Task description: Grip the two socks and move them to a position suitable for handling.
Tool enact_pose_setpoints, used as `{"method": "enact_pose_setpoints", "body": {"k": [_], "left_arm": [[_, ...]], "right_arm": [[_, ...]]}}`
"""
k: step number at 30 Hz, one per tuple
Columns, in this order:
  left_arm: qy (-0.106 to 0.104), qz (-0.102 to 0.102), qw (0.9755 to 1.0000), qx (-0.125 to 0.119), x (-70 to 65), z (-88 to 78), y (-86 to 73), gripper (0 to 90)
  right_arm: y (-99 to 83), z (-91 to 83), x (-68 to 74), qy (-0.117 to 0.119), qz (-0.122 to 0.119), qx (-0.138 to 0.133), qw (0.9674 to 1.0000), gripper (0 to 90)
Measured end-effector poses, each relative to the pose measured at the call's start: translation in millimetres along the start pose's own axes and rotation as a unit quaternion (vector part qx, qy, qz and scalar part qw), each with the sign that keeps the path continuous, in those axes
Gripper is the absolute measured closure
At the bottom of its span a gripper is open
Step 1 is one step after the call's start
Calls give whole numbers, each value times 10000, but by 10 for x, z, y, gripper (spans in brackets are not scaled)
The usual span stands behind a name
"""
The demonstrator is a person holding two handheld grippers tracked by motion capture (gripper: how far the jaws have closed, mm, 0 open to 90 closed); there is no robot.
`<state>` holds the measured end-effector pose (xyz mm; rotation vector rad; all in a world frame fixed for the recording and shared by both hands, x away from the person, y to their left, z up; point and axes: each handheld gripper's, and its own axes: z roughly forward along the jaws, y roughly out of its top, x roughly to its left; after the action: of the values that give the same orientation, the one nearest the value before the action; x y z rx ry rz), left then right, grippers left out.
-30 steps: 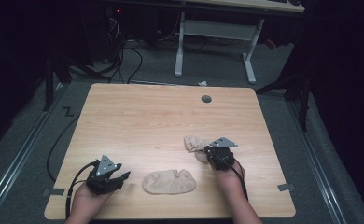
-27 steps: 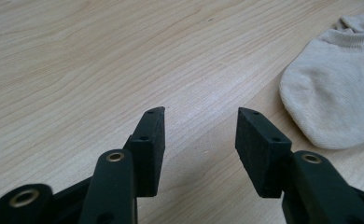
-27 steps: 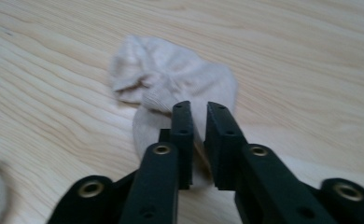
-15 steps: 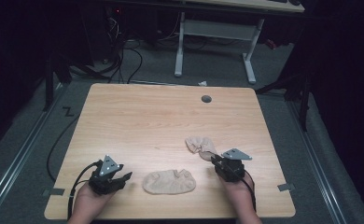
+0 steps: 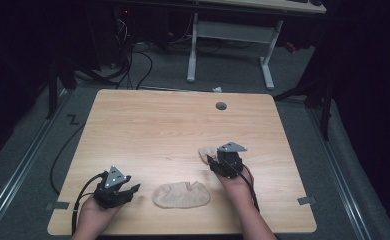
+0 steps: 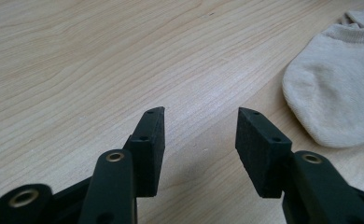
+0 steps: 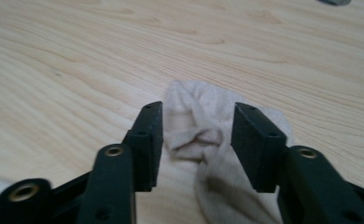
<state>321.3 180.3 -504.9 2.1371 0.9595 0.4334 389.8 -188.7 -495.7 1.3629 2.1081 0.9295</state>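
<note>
Table [image 5: 153, 125]: light wood, wavy grain, small grey round plug [image 5: 221, 106] near far edge. Flat sock [image 5: 181, 195]: beige, plain. Crumpled sock [image 7: 203, 135]: same beige, plain. Left gripper [image 6: 201, 130]: black, brass-coloured rivets, grey plate on top. Right gripper [image 7: 196, 128]: black, same rivets, grey plate. Floor [image 5: 33, 150]: grey carpet.

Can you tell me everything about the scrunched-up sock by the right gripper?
The crumpled sock is a small beige one of soft knitted cloth. It lies bunched and wrinkled on the wooden table, not spread flat like the other sock nearer the person. It sits toward the table's right side. The right gripper has just been opening its jaws, and they stand open on either side of the sock, not squeezing it. Its folds hide which end is which.
</note>
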Motion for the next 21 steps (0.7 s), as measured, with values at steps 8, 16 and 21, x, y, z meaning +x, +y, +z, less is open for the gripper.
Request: {"method": "enact_pose_setpoints", "body": {"k": [8,16,21], "left_arm": [[19,-13,10000,-44,15,-32,-7,529],[1,-4,10000,27,0,-4,-9,528],[-2,-5,10000,35,-4,-12,-15,528]], "right_arm": [[-78,193,-20,-88,-225,516,9984,435],[-105,243,85,-65,-481,639,9968,605],[-116,216,122,-102,-635,597,9961,791]]}}
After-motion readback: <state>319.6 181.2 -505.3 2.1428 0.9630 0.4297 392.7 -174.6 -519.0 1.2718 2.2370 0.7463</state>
